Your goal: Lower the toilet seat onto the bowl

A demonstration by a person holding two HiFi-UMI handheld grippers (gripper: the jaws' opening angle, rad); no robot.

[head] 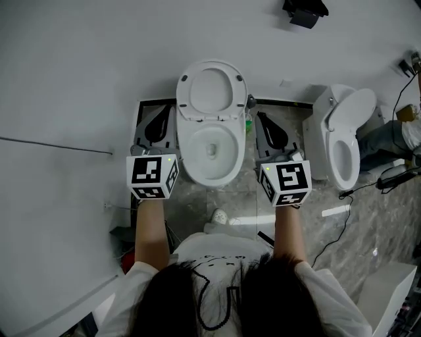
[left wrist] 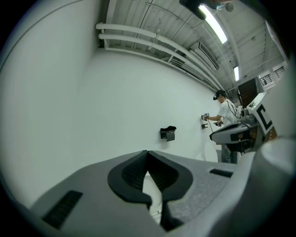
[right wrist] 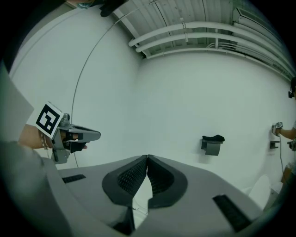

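In the head view a white toilet stands against the wall straight ahead of me. Its seat (head: 211,89) is raised upright over the open bowl (head: 210,150). My left gripper (head: 162,107) hangs left of the bowl and my right gripper (head: 260,115) right of it. Both point at the wall and touch nothing. In the left gripper view the left gripper (left wrist: 147,152) has its pads pressed together on nothing. The right gripper (right wrist: 147,156) looks the same in its own view. Neither gripper view shows the toilet.
A second white toilet (head: 342,138) stands to the right, with cables (head: 342,220) on the marble floor near it. A small black fixture (head: 304,12) hangs on the wall. Another person (left wrist: 226,115) works at the far right.
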